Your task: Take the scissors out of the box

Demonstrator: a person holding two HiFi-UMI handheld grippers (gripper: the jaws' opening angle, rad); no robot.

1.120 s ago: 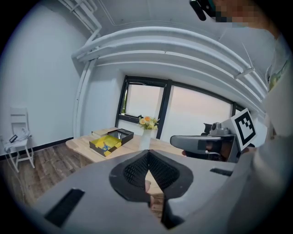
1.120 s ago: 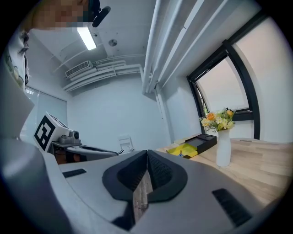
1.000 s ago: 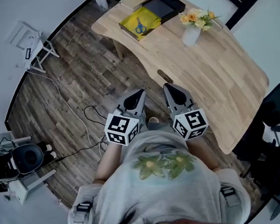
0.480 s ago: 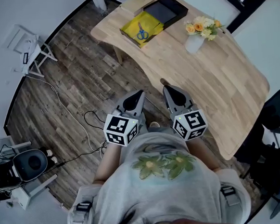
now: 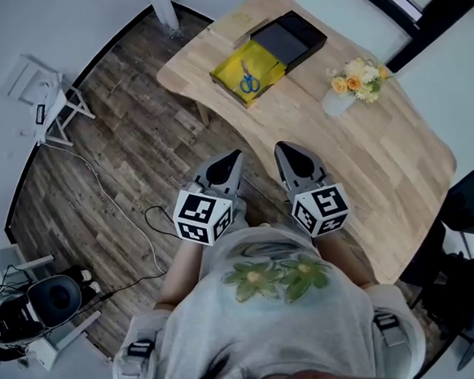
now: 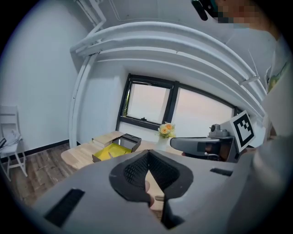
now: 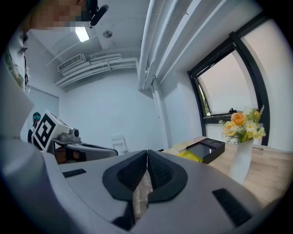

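My left gripper (image 5: 234, 155) and right gripper (image 5: 283, 147): jaws pressed together, holding nothing. Scissors (image 5: 249, 79) lie in the box (image 5: 269, 62), twelve o'clock.

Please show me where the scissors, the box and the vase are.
scissors (image 5: 249, 82), head view, on the blue handles.
box (image 5: 228, 73), head view, on its bare yellow lining.
vase (image 5: 337, 103), head view, on the white body.

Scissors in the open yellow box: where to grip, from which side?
Probably the blue handle loops, coming down from above. The scissors lie flat on the yellow lining of the open box, so its walls block a side approach; the loops are the bulkiest part, at the end nearer the person.
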